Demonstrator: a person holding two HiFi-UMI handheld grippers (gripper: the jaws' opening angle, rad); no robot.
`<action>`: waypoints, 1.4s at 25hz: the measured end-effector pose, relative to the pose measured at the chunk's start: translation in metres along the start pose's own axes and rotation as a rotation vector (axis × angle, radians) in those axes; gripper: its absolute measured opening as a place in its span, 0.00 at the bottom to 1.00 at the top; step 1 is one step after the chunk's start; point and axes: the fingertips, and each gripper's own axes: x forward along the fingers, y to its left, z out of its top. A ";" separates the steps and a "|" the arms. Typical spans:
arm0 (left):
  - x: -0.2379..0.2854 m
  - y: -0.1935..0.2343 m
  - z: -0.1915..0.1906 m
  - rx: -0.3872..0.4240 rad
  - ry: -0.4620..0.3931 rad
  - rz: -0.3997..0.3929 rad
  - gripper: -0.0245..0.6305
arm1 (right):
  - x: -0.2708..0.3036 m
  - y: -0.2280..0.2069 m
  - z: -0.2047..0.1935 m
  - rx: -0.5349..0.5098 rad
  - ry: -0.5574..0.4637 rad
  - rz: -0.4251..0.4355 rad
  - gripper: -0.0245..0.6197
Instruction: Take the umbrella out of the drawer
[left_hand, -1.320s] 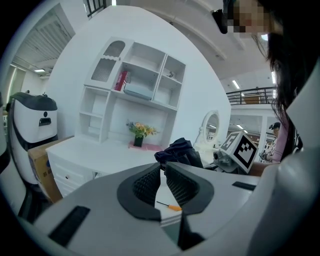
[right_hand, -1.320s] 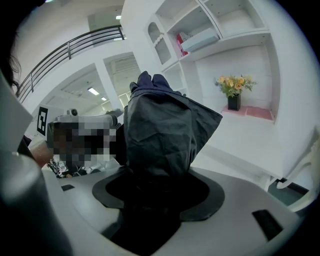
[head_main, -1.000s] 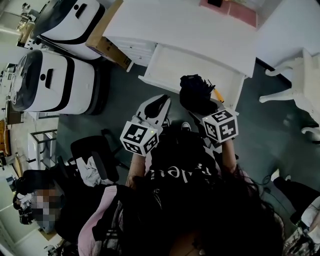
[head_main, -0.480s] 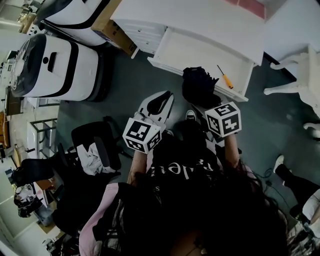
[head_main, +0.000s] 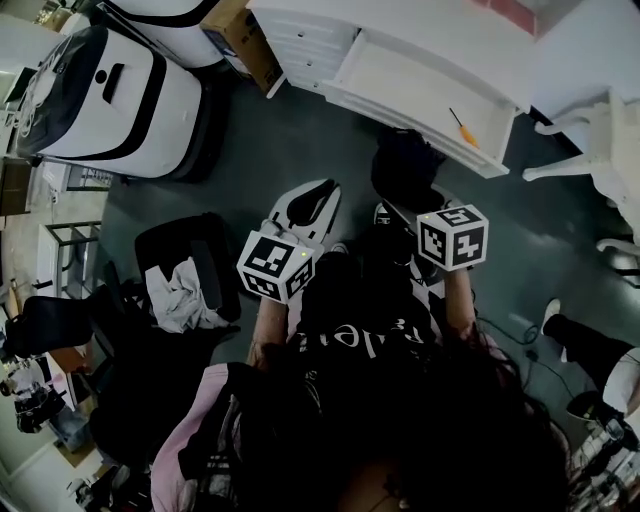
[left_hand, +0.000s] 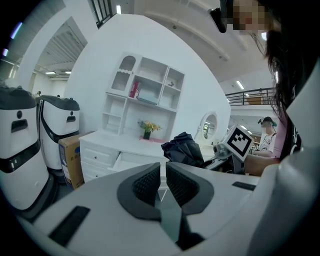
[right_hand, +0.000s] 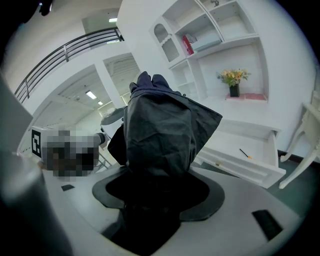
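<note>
A folded black umbrella (right_hand: 160, 130) stands up from between the jaws of my right gripper (right_hand: 157, 187), which is shut on it. In the head view the umbrella (head_main: 405, 175) hangs in front of the open white drawer (head_main: 400, 85), clear of it, above the dark floor. My left gripper (head_main: 310, 205) is to the umbrella's left, jaws closed with nothing between them; in the left gripper view its pads (left_hand: 148, 182) meet, and the umbrella (left_hand: 184, 150) shows beyond them to the right.
An orange-handled screwdriver (head_main: 462, 126) lies in the drawer. White dresser (head_main: 300, 35) with a cardboard box (head_main: 240, 35) at its left. White machines (head_main: 100, 95) at left, a white chair (head_main: 600, 150) at right, a dark chair with cloth (head_main: 185, 290) behind left.
The right gripper with the umbrella has drawn back from the drawer, which now sits farther up in the head view. The left gripper stays shut beside it.
</note>
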 end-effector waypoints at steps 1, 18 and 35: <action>-0.008 0.000 -0.004 -0.003 0.002 -0.003 0.11 | -0.002 0.007 -0.004 0.004 -0.005 -0.006 0.47; -0.039 -0.033 -0.012 0.045 -0.007 -0.147 0.11 | -0.039 0.059 -0.035 0.095 -0.123 -0.064 0.47; -0.016 -0.063 -0.004 0.085 -0.016 -0.265 0.11 | -0.063 0.046 -0.043 0.128 -0.156 -0.145 0.47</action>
